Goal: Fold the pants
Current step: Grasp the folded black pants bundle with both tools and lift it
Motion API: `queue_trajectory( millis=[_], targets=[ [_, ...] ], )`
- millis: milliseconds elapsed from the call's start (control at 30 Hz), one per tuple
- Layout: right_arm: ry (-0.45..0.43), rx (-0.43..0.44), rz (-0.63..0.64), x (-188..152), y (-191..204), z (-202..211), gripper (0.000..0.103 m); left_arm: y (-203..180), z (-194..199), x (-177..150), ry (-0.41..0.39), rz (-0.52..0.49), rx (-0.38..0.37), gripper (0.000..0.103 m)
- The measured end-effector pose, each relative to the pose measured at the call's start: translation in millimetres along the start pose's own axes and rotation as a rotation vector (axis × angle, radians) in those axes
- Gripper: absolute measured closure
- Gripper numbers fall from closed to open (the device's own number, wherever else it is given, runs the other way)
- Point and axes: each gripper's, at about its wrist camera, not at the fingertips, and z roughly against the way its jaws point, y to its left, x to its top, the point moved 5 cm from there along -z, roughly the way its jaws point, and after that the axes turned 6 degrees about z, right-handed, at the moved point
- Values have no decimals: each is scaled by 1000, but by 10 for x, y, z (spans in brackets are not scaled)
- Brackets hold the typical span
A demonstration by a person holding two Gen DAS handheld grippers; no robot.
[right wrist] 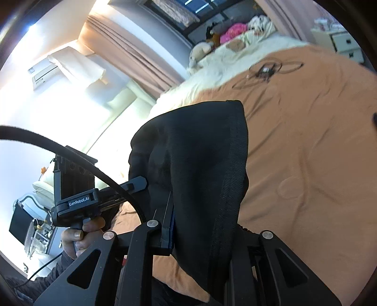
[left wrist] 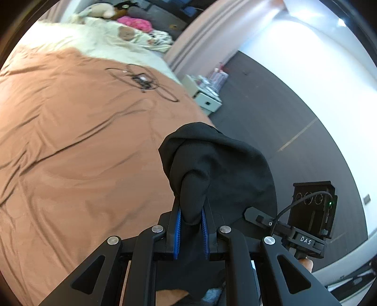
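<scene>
The black pants (left wrist: 212,164) hang lifted above the bed, bunched between both grippers. My left gripper (left wrist: 192,204) is shut on a fold of the black cloth, pinched between its blue pads (left wrist: 178,223). In the right wrist view the pants (right wrist: 200,153) drape over my right gripper (right wrist: 200,211), which is shut on them; one finger (right wrist: 167,223) shows and the other is hidden under the cloth. The right gripper's body (left wrist: 308,211) shows at the right of the left wrist view. A hand (right wrist: 80,237) holds the left gripper's handle.
An orange-brown bed cover (left wrist: 70,141) spreads below and ahead, with a tangled black cable (left wrist: 141,81) lying on it. Plush toys and pink cloth (left wrist: 135,22) sit at the head. A white nightstand (left wrist: 207,98) stands on the dark floor (left wrist: 271,117) beside the bed.
</scene>
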Motion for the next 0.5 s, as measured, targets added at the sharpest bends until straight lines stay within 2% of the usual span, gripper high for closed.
queue_trajectory(
  millis=[233, 500],
  targets=[
    [-58, -79, 32, -161, 58, 868, 89, -598, -201, -73, 17, -54, -65, 87],
    [-96, -147, 39, -281, 70, 1471, 89, -1221, -558, -184, 59, -116, -126, 87]
  ],
)
